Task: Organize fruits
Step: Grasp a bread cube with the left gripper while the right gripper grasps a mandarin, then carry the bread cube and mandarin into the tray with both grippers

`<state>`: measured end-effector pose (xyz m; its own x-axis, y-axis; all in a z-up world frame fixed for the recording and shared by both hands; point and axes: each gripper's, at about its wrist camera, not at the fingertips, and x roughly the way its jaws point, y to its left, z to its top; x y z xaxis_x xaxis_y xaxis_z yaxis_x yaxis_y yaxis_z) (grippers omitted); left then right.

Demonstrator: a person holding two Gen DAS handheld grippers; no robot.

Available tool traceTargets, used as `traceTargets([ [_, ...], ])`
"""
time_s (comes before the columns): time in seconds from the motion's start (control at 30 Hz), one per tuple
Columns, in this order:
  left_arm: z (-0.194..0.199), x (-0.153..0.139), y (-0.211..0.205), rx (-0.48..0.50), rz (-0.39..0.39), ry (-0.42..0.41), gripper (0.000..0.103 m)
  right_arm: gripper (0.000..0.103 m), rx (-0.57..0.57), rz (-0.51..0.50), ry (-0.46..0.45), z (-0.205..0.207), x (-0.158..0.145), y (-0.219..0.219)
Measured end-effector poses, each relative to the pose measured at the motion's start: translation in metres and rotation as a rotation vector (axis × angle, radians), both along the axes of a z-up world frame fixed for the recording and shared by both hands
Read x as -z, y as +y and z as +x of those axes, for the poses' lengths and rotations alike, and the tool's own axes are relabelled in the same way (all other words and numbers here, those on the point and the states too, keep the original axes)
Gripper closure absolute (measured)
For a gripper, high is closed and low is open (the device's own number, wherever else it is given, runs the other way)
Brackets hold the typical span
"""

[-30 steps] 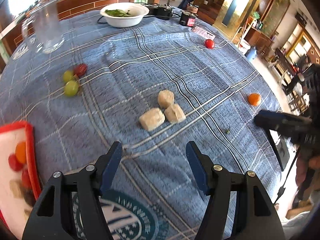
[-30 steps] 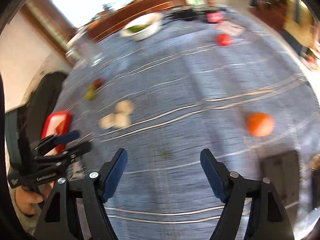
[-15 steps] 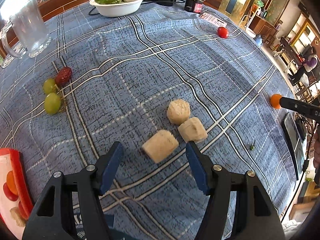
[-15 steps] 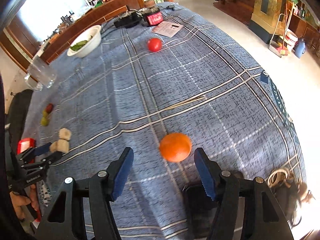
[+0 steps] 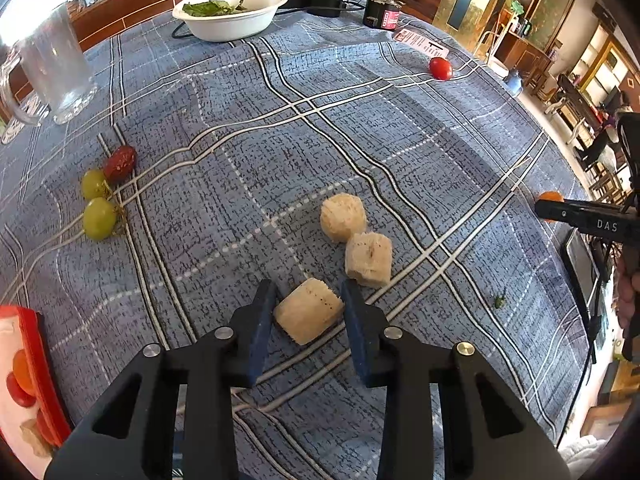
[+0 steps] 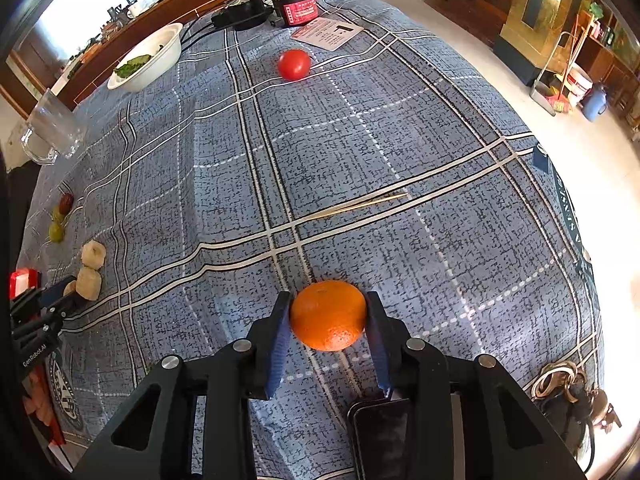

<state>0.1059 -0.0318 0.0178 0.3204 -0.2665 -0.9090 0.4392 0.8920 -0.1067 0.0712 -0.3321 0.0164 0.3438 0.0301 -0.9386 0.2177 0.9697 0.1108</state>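
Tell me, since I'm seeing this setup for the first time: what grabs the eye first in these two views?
The bright orange stands out, pinched between the right gripper jaws near the table's edge on the blue plaid tablecloth. In the other view, the left gripper has closed on a pale banana chunk, with two more chunks just beyond it. A red tomato sits alone far across the cloth.

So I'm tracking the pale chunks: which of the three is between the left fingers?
The nearest chunk, lying apart from the other two, which touch each other farther up the cloth.
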Motion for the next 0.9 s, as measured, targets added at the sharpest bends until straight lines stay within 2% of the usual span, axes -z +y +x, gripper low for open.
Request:
traceTargets([
  [0.37, -0.038, -0.013, 0.018, -0.070, -0.051, 0.016, 0.072, 0.067, -0.156, 0.094, -0.078, -0.013, -0.026, 0.065],
  [0.9, -0.088, -0.030, 0.052, -0.146, -0.050, 0.000, 0.072, 0.067, -0.409, 0.113, -0.111, -0.021, -0.035, 0.160],
])
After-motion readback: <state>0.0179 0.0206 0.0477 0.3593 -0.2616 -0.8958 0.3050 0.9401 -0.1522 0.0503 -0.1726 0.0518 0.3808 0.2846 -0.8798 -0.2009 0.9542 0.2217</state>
